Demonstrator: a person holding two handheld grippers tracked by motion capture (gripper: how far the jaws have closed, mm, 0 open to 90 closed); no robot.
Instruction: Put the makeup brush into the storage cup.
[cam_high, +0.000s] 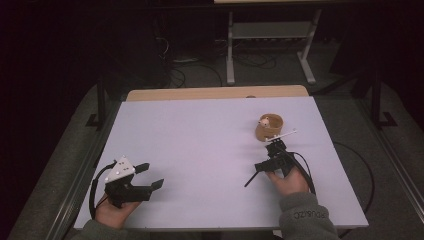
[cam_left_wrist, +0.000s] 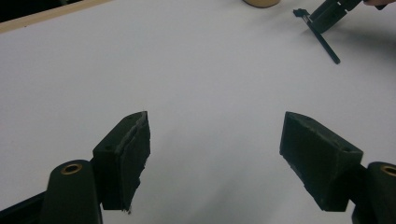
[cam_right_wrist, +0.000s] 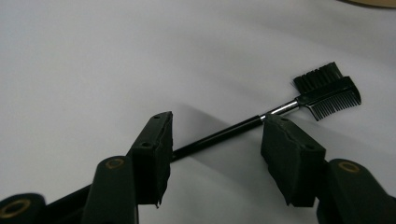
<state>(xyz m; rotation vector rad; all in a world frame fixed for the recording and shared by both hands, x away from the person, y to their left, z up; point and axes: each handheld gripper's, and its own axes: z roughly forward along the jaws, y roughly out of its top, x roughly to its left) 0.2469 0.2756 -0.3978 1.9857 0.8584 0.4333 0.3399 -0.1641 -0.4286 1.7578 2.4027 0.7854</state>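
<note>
Slim black brow brush-comb (cam_right_wrist: 261, 119) with metal ferrule lies flat on matte white table (cam_high: 200, 150), bristle head toward tan cup (cam_high: 269, 128); right gripper (cam_right_wrist: 217, 140) jaws straddle handle, unclamped; left gripper (cam_left_wrist: 217, 140) open, empty.

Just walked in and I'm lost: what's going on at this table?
A person holds a gripper in each hand. The right gripper straddles the handle of a small black brush lying on the white table, jaws apart, not yet gripping. The left gripper is open, with nothing between its jaws. A tan cup stands beyond the brush.

Left gripper (cam_high: 150, 176) fingers wide apart; right gripper (cam_right_wrist: 215, 149) fingers half-spread, low.
</note>
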